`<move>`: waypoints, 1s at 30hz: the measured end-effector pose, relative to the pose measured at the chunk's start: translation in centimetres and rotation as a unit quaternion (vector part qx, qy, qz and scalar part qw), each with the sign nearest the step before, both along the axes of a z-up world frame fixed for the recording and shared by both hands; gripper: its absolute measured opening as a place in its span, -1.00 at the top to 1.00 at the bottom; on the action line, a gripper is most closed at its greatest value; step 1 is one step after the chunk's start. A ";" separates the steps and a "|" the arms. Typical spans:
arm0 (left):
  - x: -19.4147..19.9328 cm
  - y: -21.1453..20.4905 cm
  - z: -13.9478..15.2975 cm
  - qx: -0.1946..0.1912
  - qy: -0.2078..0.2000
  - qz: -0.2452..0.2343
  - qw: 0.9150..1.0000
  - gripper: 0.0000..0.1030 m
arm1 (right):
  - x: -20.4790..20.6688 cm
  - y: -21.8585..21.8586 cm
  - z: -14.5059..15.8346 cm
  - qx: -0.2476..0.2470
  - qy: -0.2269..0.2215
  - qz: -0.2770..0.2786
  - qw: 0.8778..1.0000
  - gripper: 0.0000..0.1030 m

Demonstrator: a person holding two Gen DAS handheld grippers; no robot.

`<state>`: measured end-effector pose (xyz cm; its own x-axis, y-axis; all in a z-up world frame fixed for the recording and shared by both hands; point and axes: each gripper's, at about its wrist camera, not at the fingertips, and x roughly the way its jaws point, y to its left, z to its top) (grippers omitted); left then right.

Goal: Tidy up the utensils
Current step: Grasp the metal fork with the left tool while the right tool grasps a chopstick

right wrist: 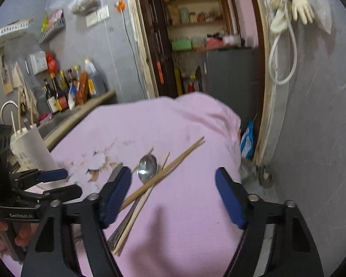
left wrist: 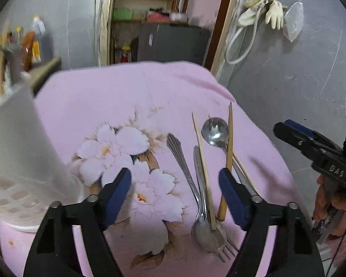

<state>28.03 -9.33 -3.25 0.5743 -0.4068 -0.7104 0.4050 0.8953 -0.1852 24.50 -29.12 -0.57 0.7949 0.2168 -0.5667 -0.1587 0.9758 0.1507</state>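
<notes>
Utensils lie in a loose pile on the pink floral cloth (left wrist: 150, 92) covering the surface, right of the flower print. Pile contents in the left wrist view: round-bowl spoon (left wrist: 215, 130) at the far end with bowl up, ridged-handle utensil (left wrist: 181, 159) angled left of it, a second spoon (left wrist: 207, 233) with its bowl near, fork (left wrist: 228, 250) with tines poking out nearest, and wooden chopsticks (left wrist: 229, 152) lying crossed over the metal pieces.

Left gripper (left wrist: 175, 192) has jaws wide and nothing between the pads; it hovers low over the cloth. Its right finger (left wrist: 233, 198) sits just beside the chopsticks, contact can't be confirmed. Most of the pile lies between its two fingers.

White utensil holder (left wrist: 23, 143) stands at the left edge of the surface, blurred. It has a perforated base, and the right wrist view shows sticks standing in it.

Right gripper (right wrist: 173, 195) also has jaws wide and holds nothing. It is over the right part of the cloth, pointing far-left across it. Its left finger (right wrist: 116, 194) overlaps the near ends of the chopsticks and a spoon handle in that view. The person's right hand (left wrist: 327, 203) grips its handle at the right edge of the left wrist view. The left hand (right wrist: 13, 230) is visible low-left in the right wrist view.
</notes>
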 end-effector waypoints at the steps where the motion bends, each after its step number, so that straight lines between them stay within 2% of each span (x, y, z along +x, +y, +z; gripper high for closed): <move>1: 0.4 0.0 -0.2 -0.003 0.011 -0.003 1.000 -0.18 | 0.5 0.1 -0.4 -0.001 0.014 0.001 1.000 -0.22; 5: 2.1 -0.4 -1.1 -0.013 0.060 -0.013 0.998 0.18 | 2.4 0.4 -1.6 0.008 0.061 0.008 0.998 0.12; 8: 3.1 -0.5 -1.7 -0.019 0.087 -0.016 0.996 0.44 | 3.7 0.6 -2.6 0.016 0.095 0.014 0.995 0.27; 11: 3.8 -0.7 -1.6 -0.021 0.095 -0.018 0.995 0.54 | 4.8 0.7 -3.2 0.029 0.120 0.020 0.992 0.34; 15: 4.6 -0.8 -1.7 -0.028 0.111 -0.025 0.993 0.57 | 5.6 1.0 -3.2 0.035 0.129 0.032 0.991 0.38; 20: 6.1 -1.0 -1.8 -0.037 0.135 -0.049 0.989 0.57 | 6.7 0.9 -3.7 0.064 0.151 0.037 0.986 0.59; 22: 6.5 -0.6 -1.8 -0.048 0.149 -0.044 0.987 0.59 | 6.9 0.9 -3.9 0.079 0.157 0.033 0.984 0.63; 25: 6.8 -0.6 -1.8 -0.037 0.150 -0.037 0.987 0.80 | 6.9 0.9 -3.8 0.084 0.158 0.033 0.983 0.70; 30: 6.9 -0.3 -1.8 -0.049 0.162 -0.023 0.985 0.84 | 6.9 1.2 -3.7 0.097 0.167 0.038 0.980 0.84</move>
<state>34.92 -9.62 -5.05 0.3029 -0.5033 -0.8093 0.3498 0.8486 -0.3968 31.42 -27.92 -4.23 0.5493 0.3978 -0.7349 -0.1406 0.9109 0.3880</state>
